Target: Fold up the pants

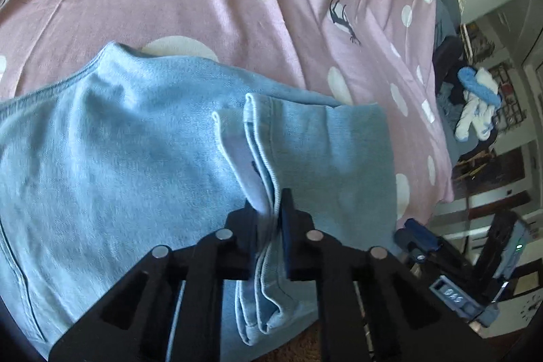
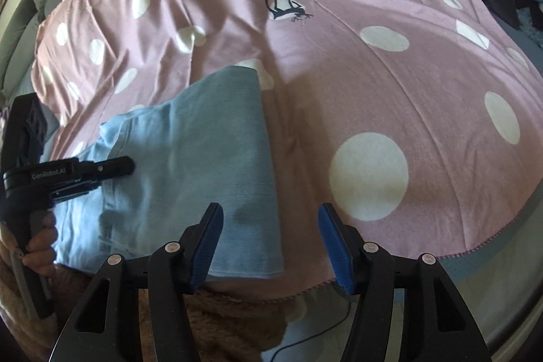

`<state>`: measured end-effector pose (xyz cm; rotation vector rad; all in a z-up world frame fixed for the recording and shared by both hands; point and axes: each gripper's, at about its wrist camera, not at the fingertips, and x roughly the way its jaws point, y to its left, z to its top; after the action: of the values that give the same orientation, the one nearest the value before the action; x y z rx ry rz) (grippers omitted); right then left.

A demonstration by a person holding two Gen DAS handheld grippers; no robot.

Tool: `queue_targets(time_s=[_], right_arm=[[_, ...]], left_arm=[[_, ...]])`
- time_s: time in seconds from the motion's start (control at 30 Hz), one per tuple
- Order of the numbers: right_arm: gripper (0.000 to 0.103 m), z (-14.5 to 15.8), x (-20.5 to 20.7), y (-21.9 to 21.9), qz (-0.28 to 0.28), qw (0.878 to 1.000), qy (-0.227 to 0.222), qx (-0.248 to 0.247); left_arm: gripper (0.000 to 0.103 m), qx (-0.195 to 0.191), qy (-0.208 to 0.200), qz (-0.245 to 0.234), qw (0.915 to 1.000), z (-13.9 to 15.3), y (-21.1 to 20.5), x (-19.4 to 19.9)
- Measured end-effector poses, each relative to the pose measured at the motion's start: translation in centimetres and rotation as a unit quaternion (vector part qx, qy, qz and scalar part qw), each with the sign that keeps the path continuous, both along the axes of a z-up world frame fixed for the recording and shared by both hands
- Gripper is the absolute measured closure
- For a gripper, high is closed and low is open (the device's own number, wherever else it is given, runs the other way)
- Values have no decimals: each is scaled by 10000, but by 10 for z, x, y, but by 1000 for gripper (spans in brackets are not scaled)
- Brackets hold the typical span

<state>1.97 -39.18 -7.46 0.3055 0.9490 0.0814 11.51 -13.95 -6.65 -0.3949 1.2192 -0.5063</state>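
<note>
The left gripper is pinched on the pants hem, apparently to carry the fold; the right gripper gapes wide, empty, over the bedspread's near edge.

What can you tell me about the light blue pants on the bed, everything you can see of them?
The pants are pale blue denim-like cloth with stitched seams, lying folded and mostly flat on the pink polka-dot bedspread, near its front edge. One hemmed leg end is bunched up with its paler inside showing, pinched between the shut jaws of the left gripper. The right gripper hangs open above the fold's near corner without gripping it.
</note>
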Motion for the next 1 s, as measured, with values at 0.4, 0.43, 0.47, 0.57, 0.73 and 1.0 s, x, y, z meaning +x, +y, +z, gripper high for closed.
queue_targets(time_s=[0.4,0.43,0.47,0.57,0.73,1.0], right_arm=[[54,11,25,14,120,9996,-210,-173],[63,13,31,17,148,9995,-234,-164],[69,15,38,20,165,9994,-252,-166],[77,18,61,28,242,9992,-267,-143],[77,6,88,41,393,9992,54,-84],[77,-7,66,41,357,9992,133,-93]], left_arm=[[95,608,-313,404,9968,23,37,-13],[94,662,-255,414,9966,17,38,-12],[93,699,-232,416,9964,15,37,-11],[87,1023,-213,364,9939,8,32,-8],[81,1204,-212,270,9921,3,30,-8],[78,1195,-244,178,9924,3,35,-27]])
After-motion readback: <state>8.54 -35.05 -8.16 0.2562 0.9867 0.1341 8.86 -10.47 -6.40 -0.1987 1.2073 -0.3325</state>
